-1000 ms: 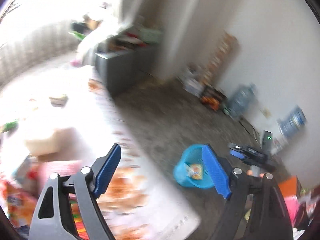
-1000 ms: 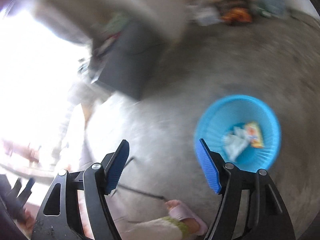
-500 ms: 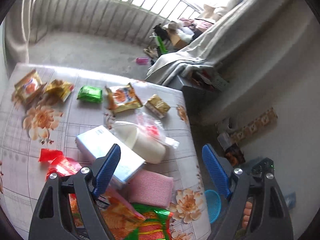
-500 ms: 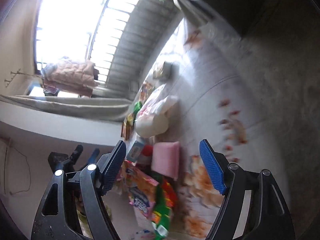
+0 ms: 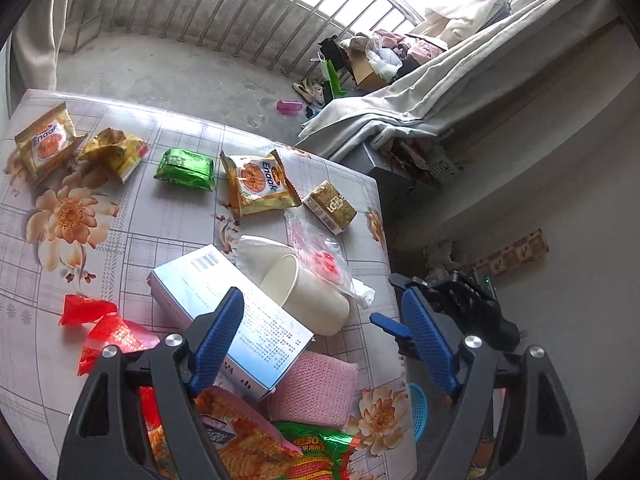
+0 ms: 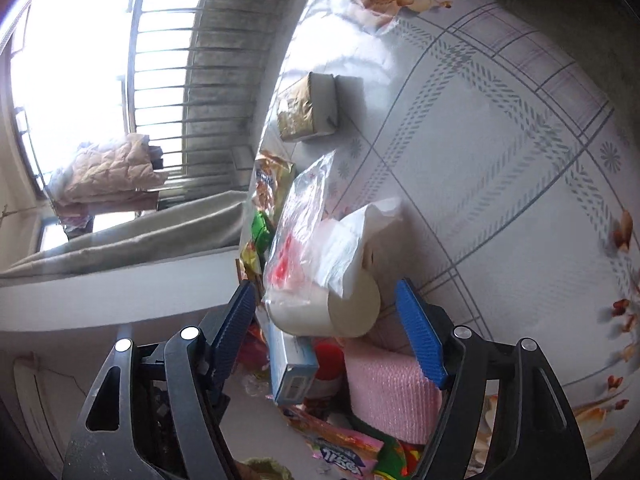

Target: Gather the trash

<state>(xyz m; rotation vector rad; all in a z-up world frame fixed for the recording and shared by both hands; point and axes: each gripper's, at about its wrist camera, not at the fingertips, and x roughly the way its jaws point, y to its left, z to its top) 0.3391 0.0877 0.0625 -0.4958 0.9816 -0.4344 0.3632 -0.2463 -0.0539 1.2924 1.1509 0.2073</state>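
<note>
Trash covers my table [image 5: 132, 216] and almost none of it is collected yet. My left gripper [image 5: 320, 344] hangs over the near heap, its jaws wide, easing inward and holding nothing; the white box [image 5: 232, 316] lies just under its left finger. My right gripper [image 6: 326, 332] points at the paper cup [image 6: 332, 308], which lies on its side with a clear bag [image 6: 304, 224] draped over it. Those jaws are closing, the cup framed between them, though neither pad appears to press on it.

Still waiting on the floral cloth: two Enaak packets [image 5: 258, 184], a yellow wrapper [image 5: 114, 152], a green packet [image 5: 186, 168], a gold carton [image 5: 330, 206], red wrappers [image 5: 104, 332], a pink sponge [image 5: 316, 388] and bright noodle packs [image 5: 248, 436] nearest me. The blue basket [image 5: 418, 412] shows only as a sliver on the floor beyond the table's corner; I cannot tell what it holds.

By my reckoning the job is near its start: every piece in sight remains on the table, and the cup looks to be the next one to go.
</note>
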